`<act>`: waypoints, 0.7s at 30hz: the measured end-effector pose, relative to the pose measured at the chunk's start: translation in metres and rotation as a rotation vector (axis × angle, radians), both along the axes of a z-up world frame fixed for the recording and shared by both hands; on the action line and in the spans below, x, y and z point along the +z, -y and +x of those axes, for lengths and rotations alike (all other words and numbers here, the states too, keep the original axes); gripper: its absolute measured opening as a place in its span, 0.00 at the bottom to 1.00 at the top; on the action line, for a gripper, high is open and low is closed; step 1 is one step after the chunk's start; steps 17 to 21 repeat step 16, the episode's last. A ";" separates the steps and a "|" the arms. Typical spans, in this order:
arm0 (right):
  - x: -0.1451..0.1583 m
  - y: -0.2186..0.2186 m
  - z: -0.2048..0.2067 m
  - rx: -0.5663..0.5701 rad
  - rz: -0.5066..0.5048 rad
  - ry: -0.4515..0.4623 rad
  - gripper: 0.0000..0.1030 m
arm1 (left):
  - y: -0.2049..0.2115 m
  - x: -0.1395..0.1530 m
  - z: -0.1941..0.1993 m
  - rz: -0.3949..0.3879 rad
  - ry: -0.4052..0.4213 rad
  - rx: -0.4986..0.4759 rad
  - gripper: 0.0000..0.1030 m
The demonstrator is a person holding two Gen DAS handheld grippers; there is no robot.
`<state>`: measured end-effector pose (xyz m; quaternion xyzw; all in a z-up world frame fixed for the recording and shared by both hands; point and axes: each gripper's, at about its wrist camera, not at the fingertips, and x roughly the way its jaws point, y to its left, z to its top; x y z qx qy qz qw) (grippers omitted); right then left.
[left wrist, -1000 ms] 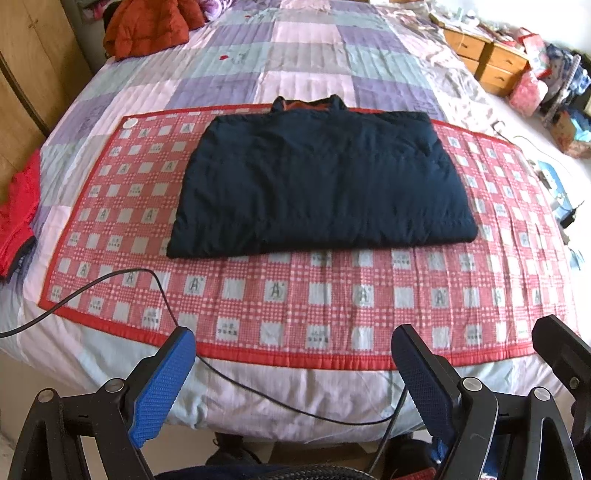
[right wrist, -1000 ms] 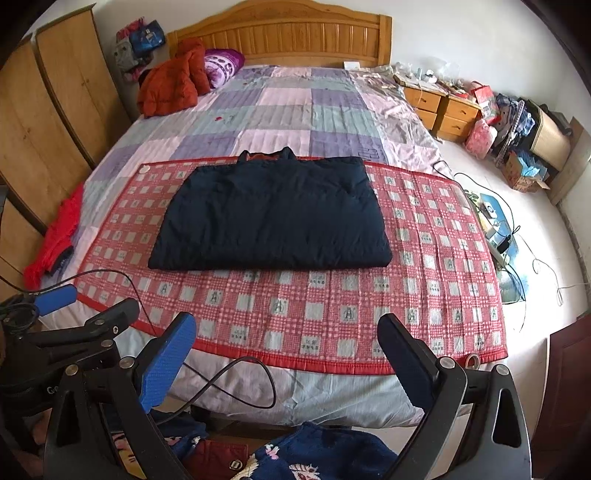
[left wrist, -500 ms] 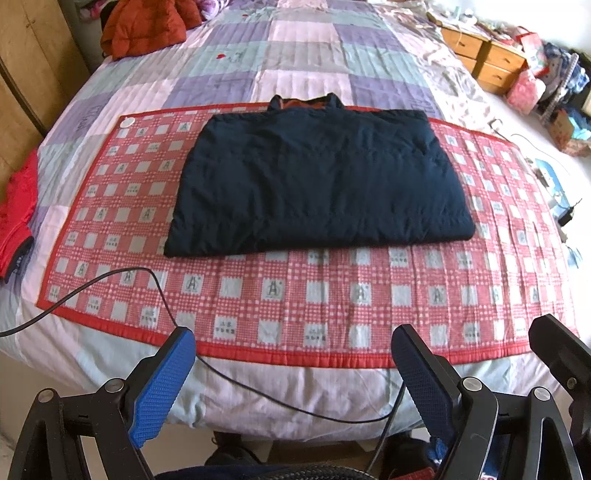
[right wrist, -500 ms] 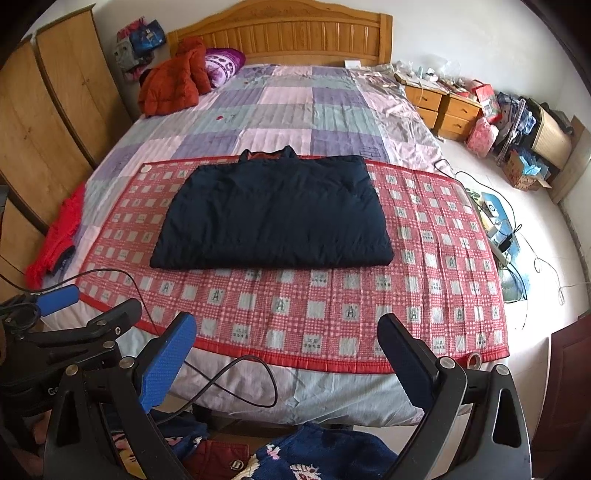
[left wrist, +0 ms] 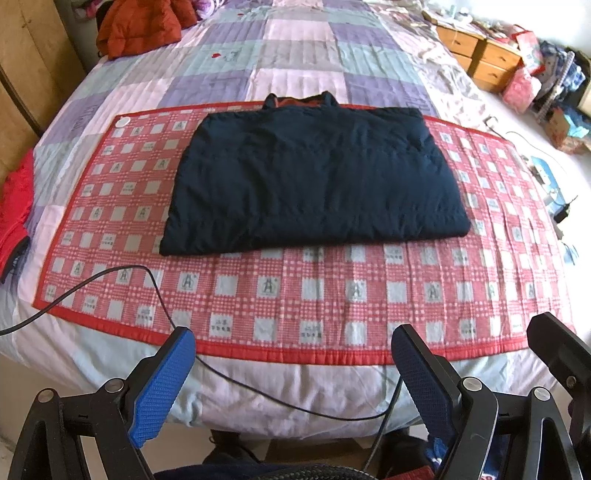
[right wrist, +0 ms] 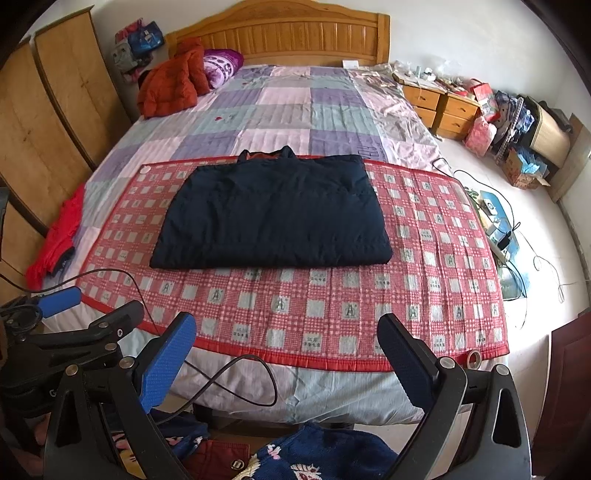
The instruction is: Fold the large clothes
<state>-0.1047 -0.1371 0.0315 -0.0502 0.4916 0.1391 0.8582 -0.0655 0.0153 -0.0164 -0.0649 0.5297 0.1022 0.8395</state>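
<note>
A dark navy padded jacket [left wrist: 314, 177] lies folded into a flat rectangle on a red checked mat [left wrist: 280, 291] on the bed; it also shows in the right wrist view [right wrist: 271, 216], on the mat [right wrist: 332, 306]. Its collar with a red lining points to the headboard. My left gripper [left wrist: 291, 354] is open and empty, held off the bed's near edge. My right gripper [right wrist: 286, 341] is open and empty, also off the near edge. The left gripper's body shows at the left of the right wrist view [right wrist: 74, 332].
A black cable [left wrist: 155, 291] runs over the mat's near left corner and down the bed's side. A red coat [right wrist: 171, 83] lies near the wooden headboard [right wrist: 280, 33]. Wardrobes [right wrist: 44, 122] stand left, bedside drawers [right wrist: 441, 105] and floor clutter right. Clothes [right wrist: 325, 454] lie below the grippers.
The left wrist view has crept slightly closer to the bed. The jacket has not moved and both grippers stay open.
</note>
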 end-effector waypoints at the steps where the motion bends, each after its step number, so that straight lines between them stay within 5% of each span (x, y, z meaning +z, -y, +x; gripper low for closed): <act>1: 0.000 0.000 0.000 0.000 0.000 -0.001 0.97 | 0.002 -0.001 -0.001 0.000 -0.002 -0.002 0.87; 21: -0.001 0.003 -0.008 -0.025 0.010 -0.009 0.97 | -0.005 0.001 -0.007 -0.019 -0.010 -0.051 0.87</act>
